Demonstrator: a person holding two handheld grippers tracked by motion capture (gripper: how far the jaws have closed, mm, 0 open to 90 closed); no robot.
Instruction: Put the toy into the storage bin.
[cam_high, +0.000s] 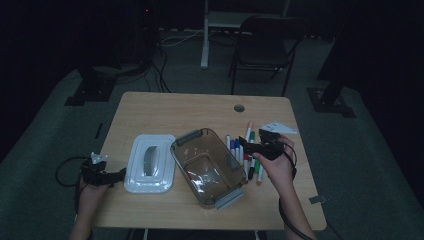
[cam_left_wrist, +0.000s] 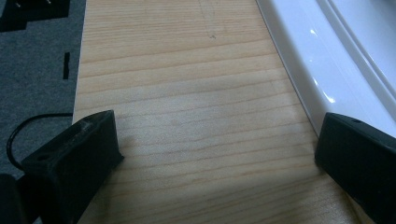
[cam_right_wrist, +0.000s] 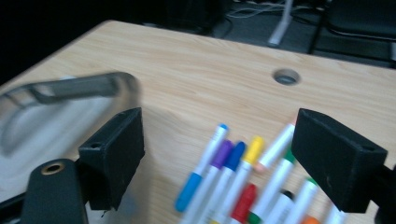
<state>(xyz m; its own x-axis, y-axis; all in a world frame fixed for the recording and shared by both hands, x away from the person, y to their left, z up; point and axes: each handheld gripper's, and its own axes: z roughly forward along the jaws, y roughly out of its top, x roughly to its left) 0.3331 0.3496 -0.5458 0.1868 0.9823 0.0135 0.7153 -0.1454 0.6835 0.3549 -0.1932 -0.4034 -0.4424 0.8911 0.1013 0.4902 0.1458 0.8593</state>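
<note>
A clear grey-tinted container stands open in the middle of the wooden table, with its white lid flat beside it on the left. Several coloured markers lie in a row to the container's right. My right gripper hovers over the markers, open, with nothing between its jaws; in the right gripper view the markers lie below it and the container's rim is at the left. My left gripper rests at the table's left edge, open, beside the lid.
A round cable hole sits at the far side of the table. A dark folding chair and a white table leg stand on the floor beyond. Cables trail on the floor at the left.
</note>
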